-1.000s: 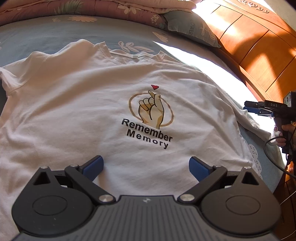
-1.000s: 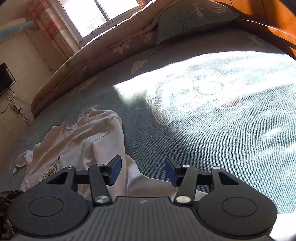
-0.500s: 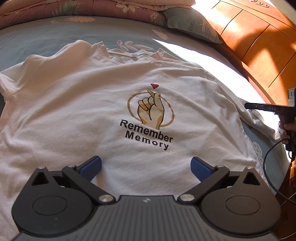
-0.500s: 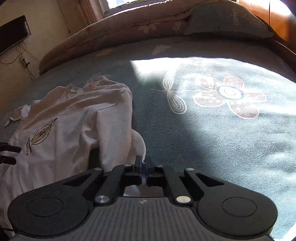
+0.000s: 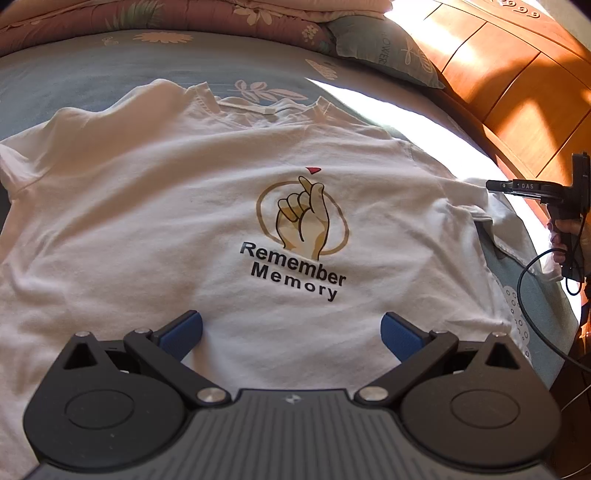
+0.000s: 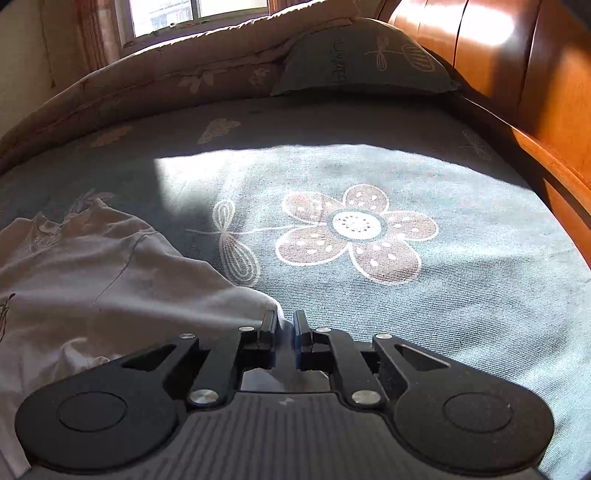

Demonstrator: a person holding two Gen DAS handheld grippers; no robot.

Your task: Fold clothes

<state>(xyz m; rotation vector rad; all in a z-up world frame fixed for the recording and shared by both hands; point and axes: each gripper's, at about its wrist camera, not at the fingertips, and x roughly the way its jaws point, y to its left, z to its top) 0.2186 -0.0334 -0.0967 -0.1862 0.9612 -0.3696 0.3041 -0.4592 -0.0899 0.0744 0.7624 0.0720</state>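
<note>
A: What's nearest the left camera?
B: The left hand-held gripper [image 5: 291,334], its blue pads spread wide with nothing between them, above the lower part of the white T-shirt [image 5: 166,221].

A: And the right one?
B: The right hand-held gripper [image 6: 284,326] has its pads drawn almost together, pinching the shirt's sleeve edge [image 6: 271,301]. From the left camera it shows at the shirt's right side, with a hand [image 5: 565,236] on its grip.

A: Where does the shirt lie?
B: Front up and spread out on the bed [image 6: 461,266], on a blue flowered sheet, collar [image 5: 255,107] towards the far side.

A: Farther back?
B: A grey-green pillow [image 6: 365,62] against the wooden headboard [image 6: 517,62], a folded quilt [image 6: 166,85] beside it, a window [image 6: 195,14] behind.

A: Any containers?
B: I can't see any.
</note>
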